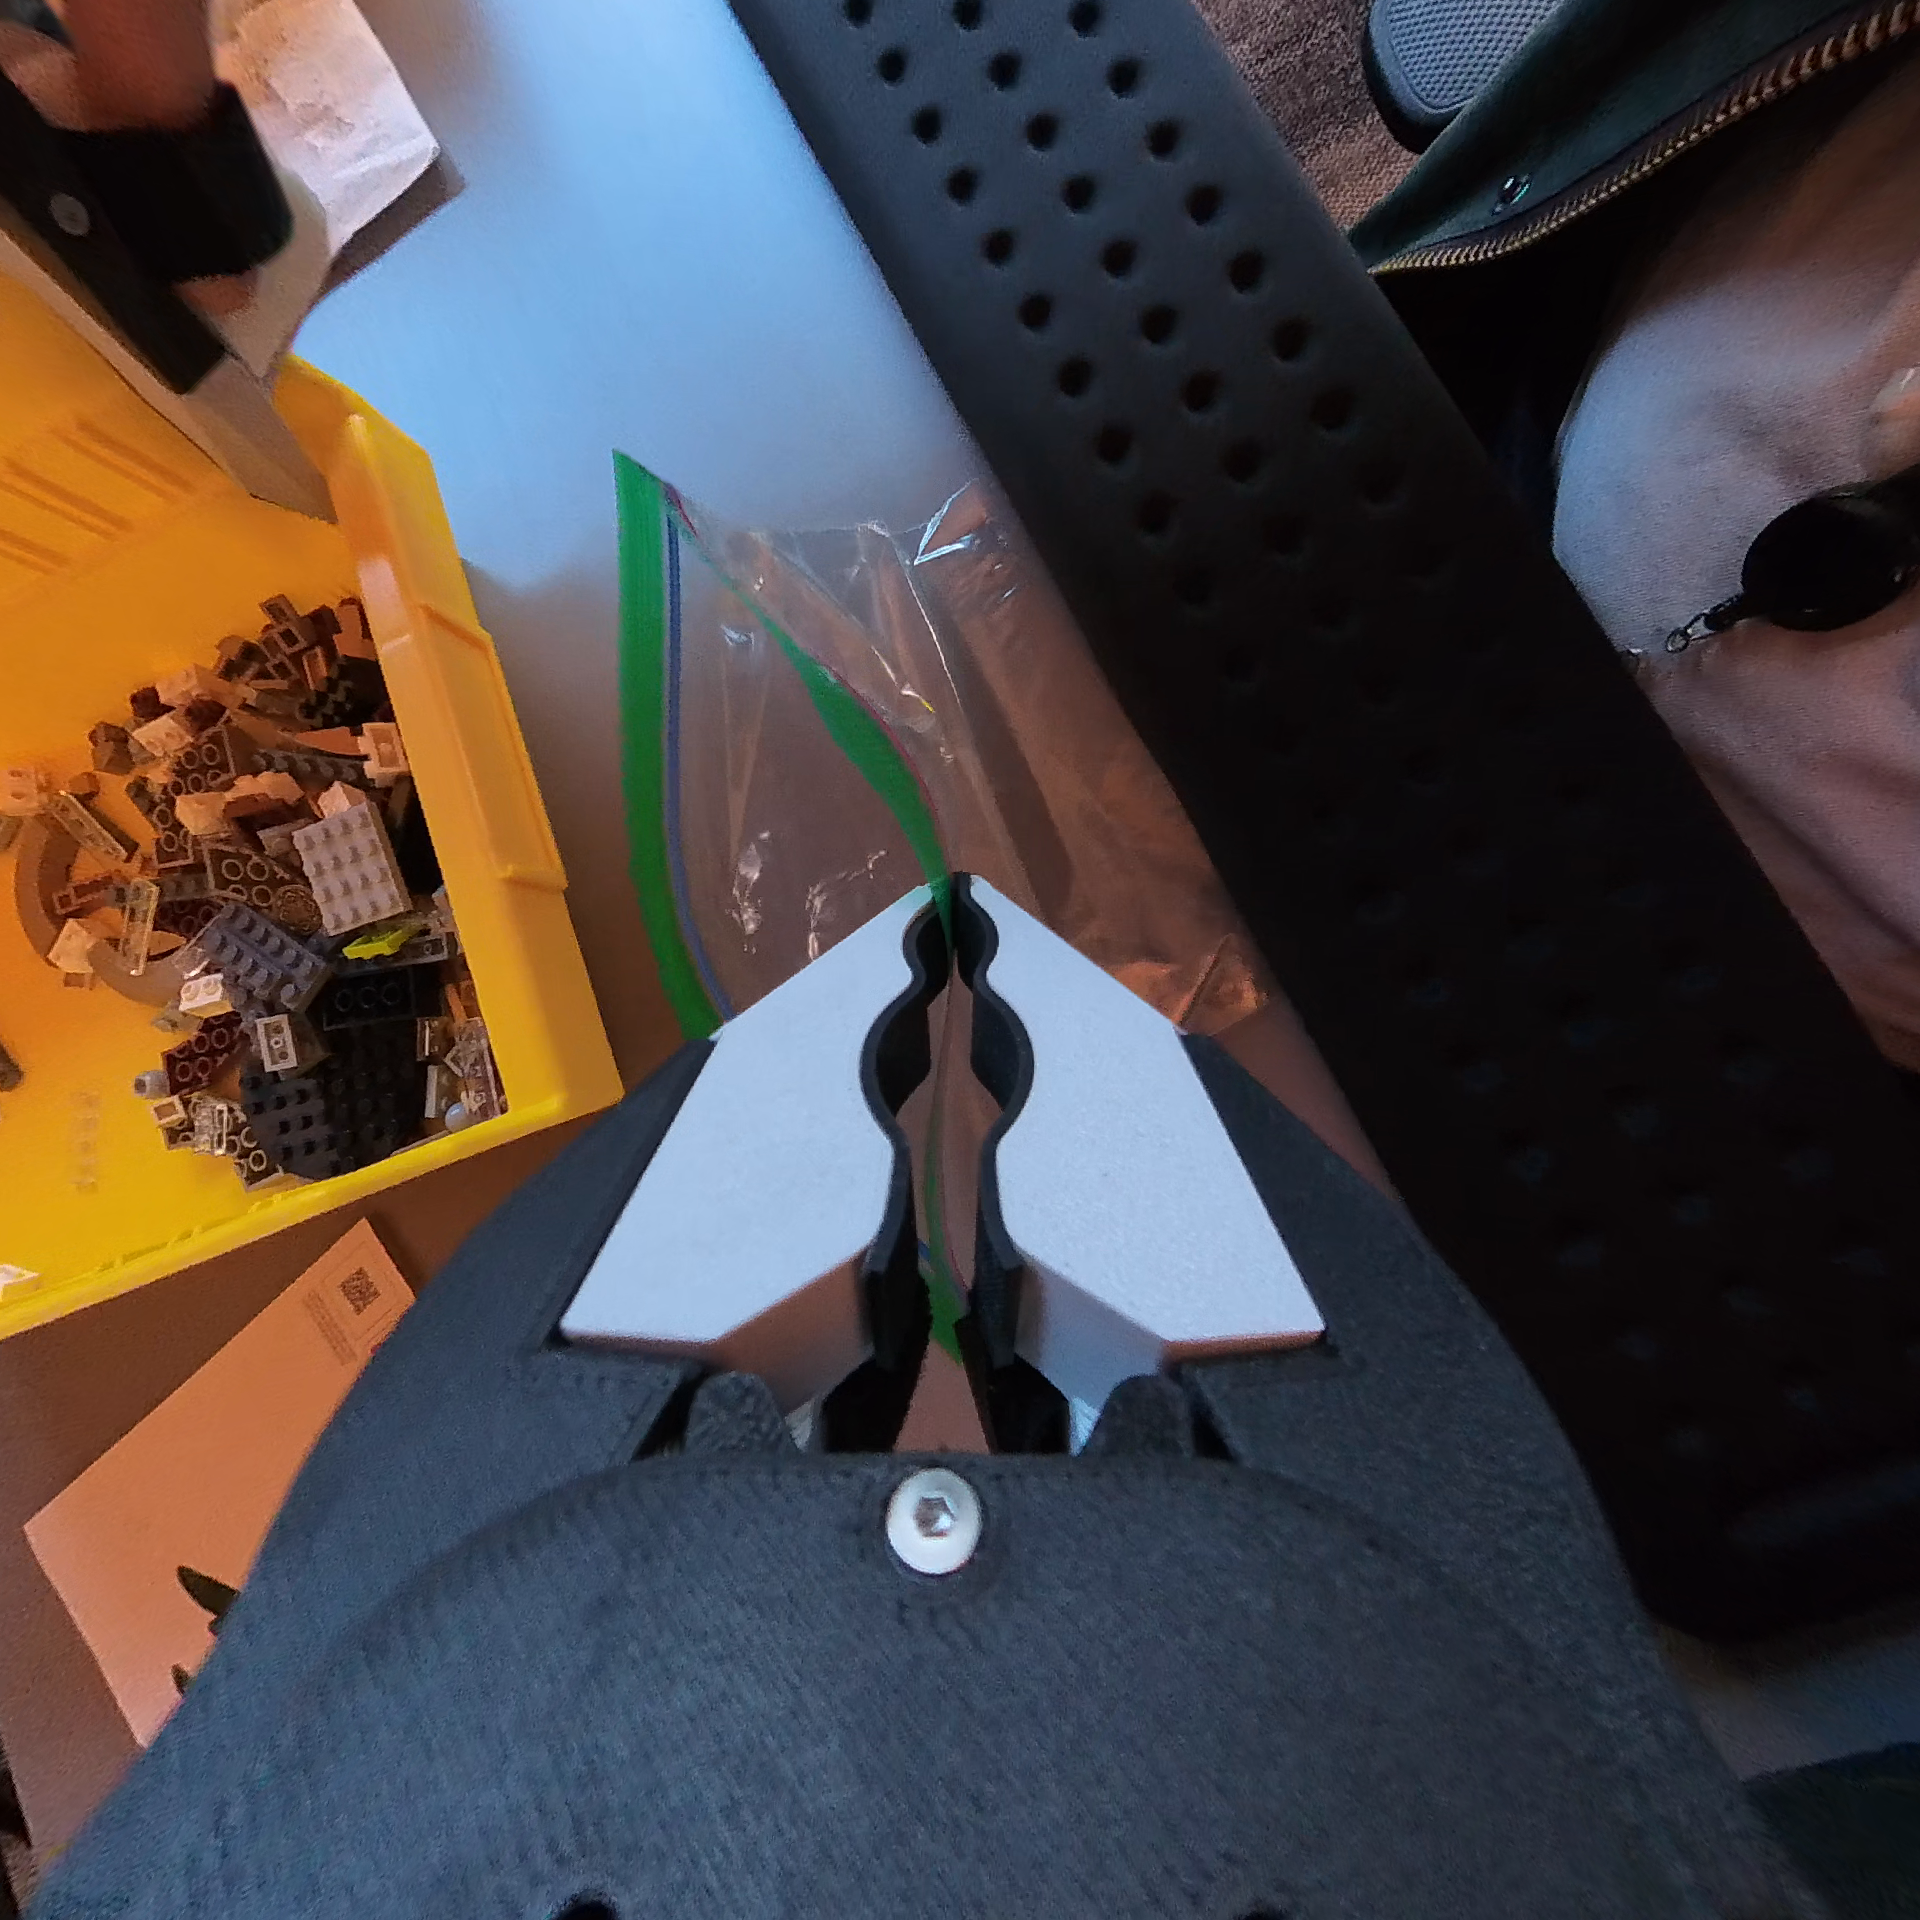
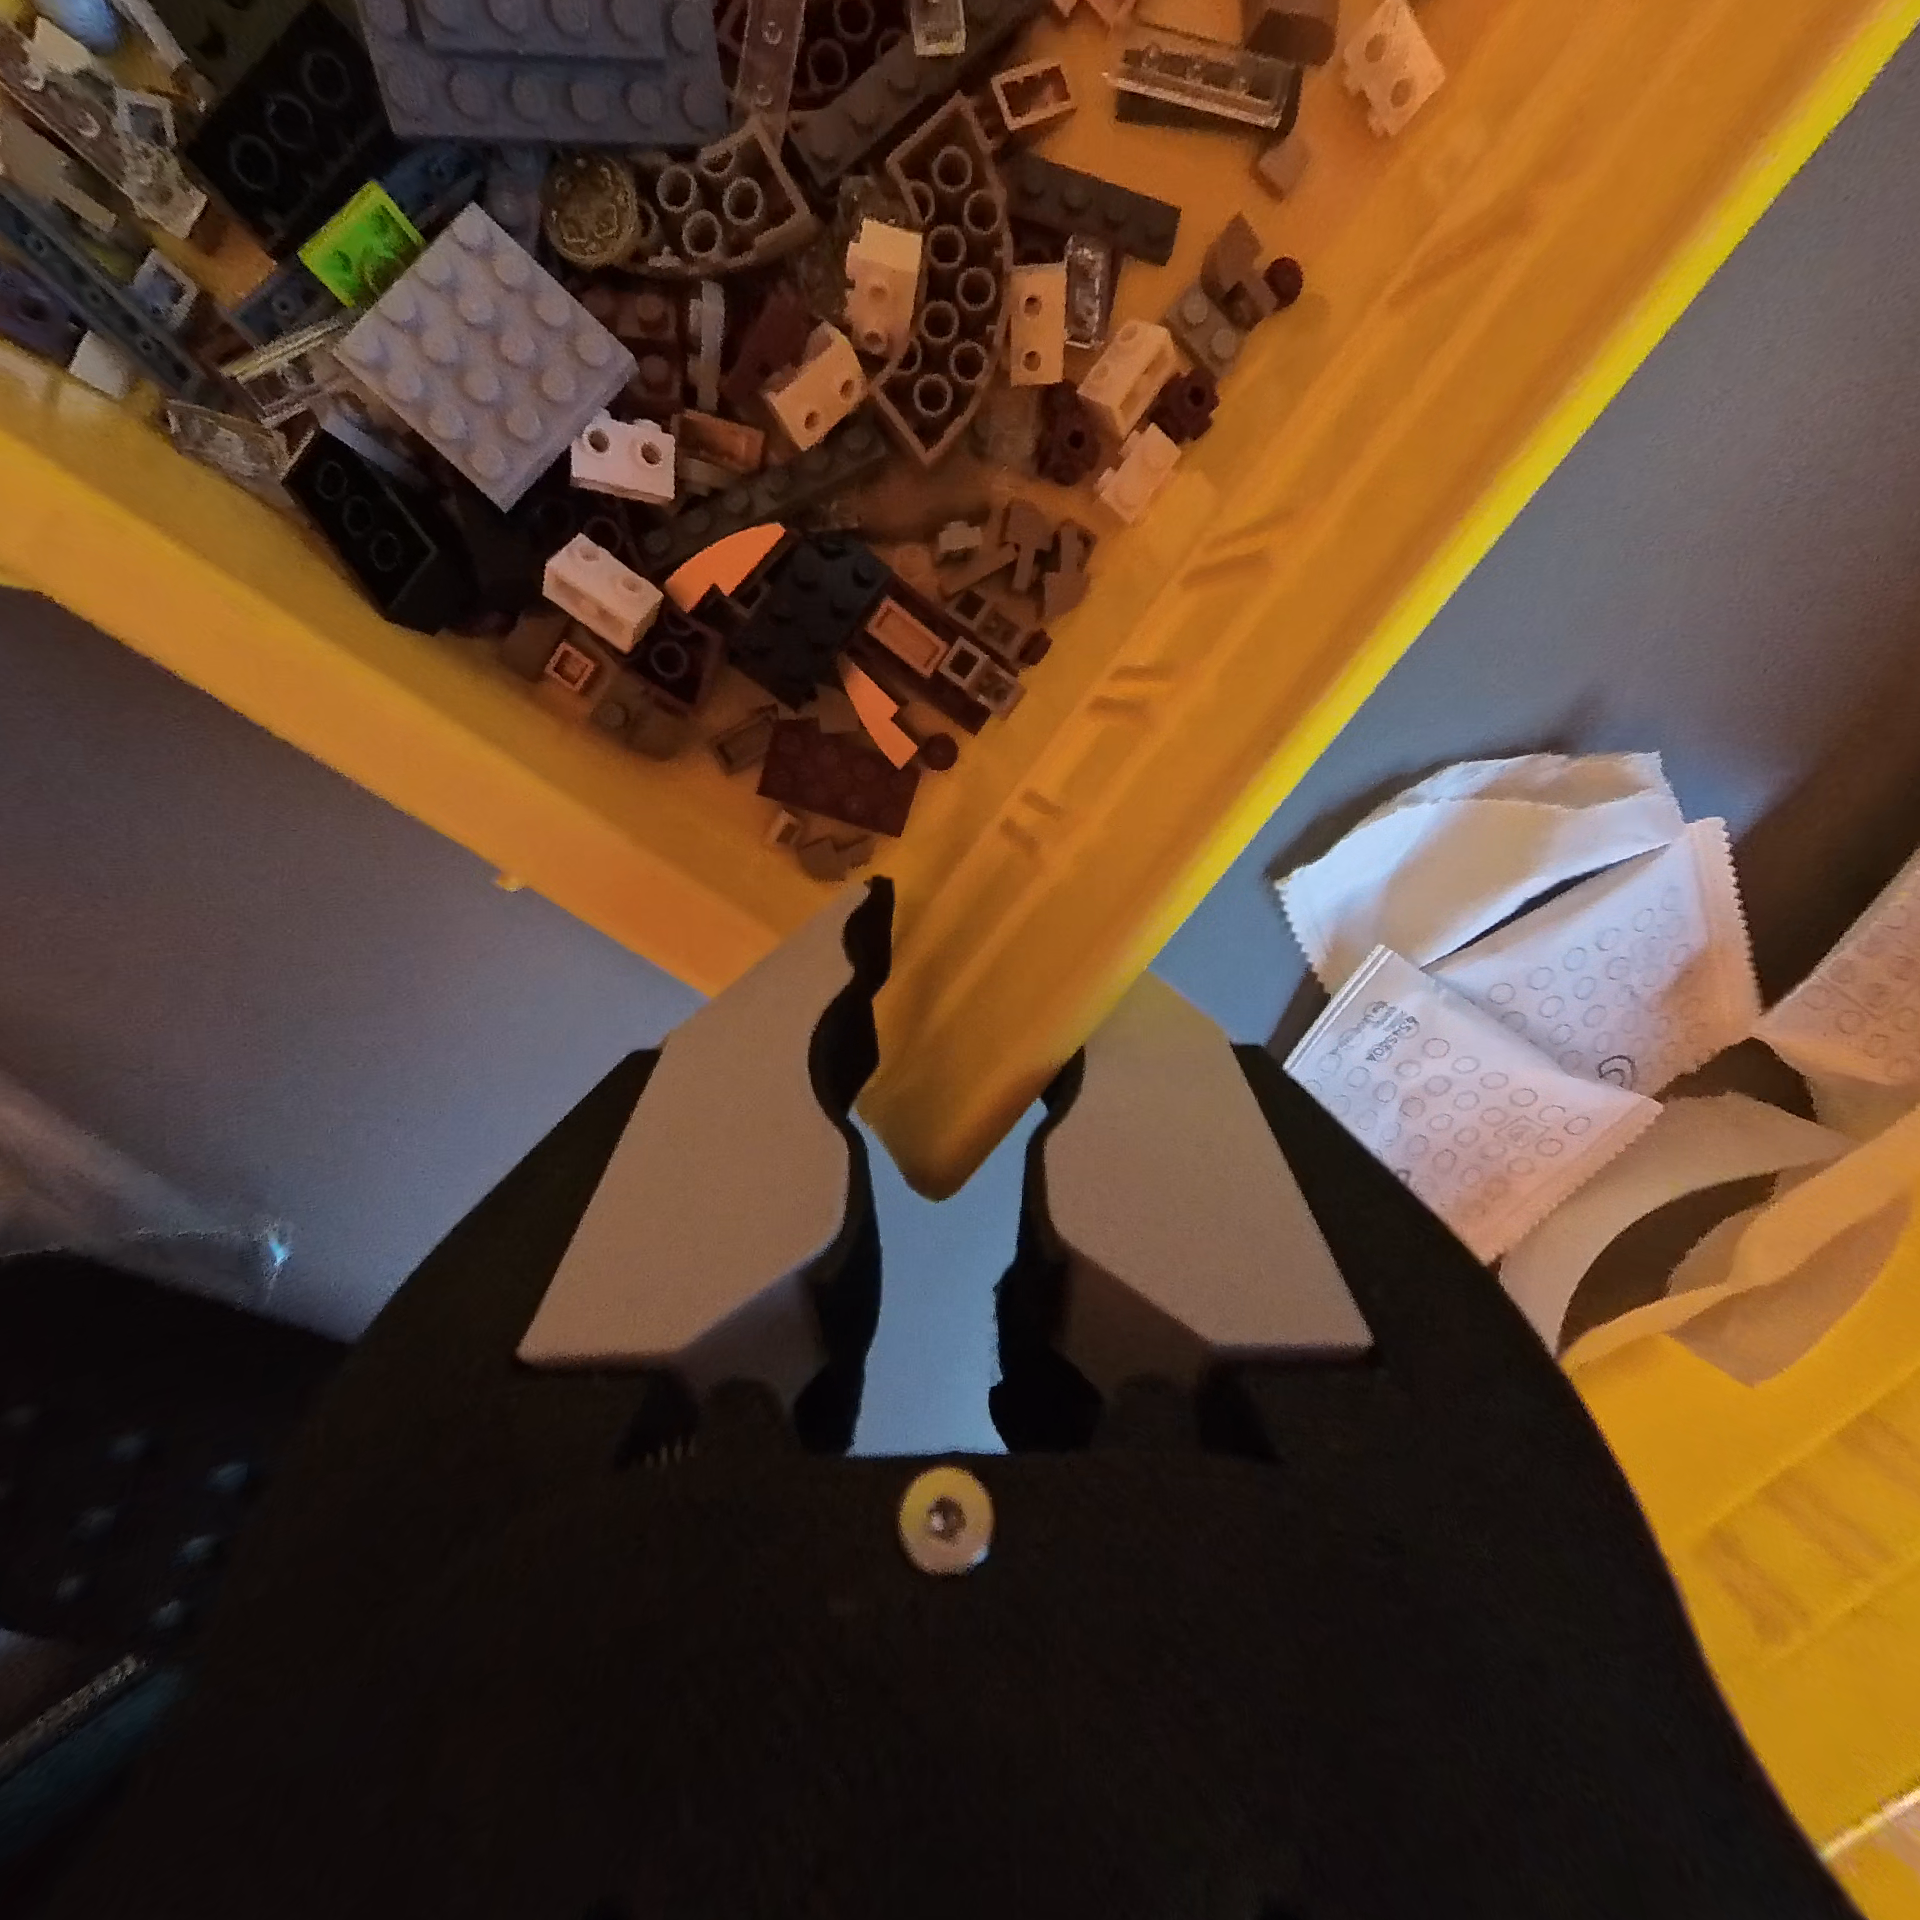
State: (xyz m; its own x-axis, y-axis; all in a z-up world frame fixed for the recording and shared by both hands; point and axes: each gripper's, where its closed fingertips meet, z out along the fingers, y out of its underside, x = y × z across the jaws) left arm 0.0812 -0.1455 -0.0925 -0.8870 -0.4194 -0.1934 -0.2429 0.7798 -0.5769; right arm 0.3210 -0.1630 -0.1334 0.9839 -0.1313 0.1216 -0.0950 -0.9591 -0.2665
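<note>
The left gripper (image 1: 954,904) has its jaws pressed together on the green zip strip of a clear plastic bag (image 1: 790,748). The strip runs down between the jaws, and the bag fans out from them toward 11 o'clock, lying over the pale counter (image 1: 582,312). The bag looks empty, thin and limp; it should weigh almost nothing and sag wherever it is not held. The film looks slick, so the thicker zip strip seems the surest place to pinch it.

At 9 o'clock in the left wrist view sits a yellow bin (image 1: 457,665) with a heap of small toy bricks (image 1: 260,894) in grey, black and white. A printed card (image 1: 208,1475) lies at 8 o'clock, and a black perforated panel (image 1: 1195,416) runs from 12 toward 4 o'clock.

The right gripper (image 2: 966,997) straddles a corner of the yellow bin (image 2: 1091,883): one finger is inside the wall, the other outside, and the jaws appear closed against it. The rigid plastic wall should give a firm hold, though the loose toy bricks (image 2: 727,416) would slide if the bin tips. Crumpled white paper packets (image 2: 1507,1039) lie at 3 o'clock in a second yellow container (image 2: 1766,1507).
</note>
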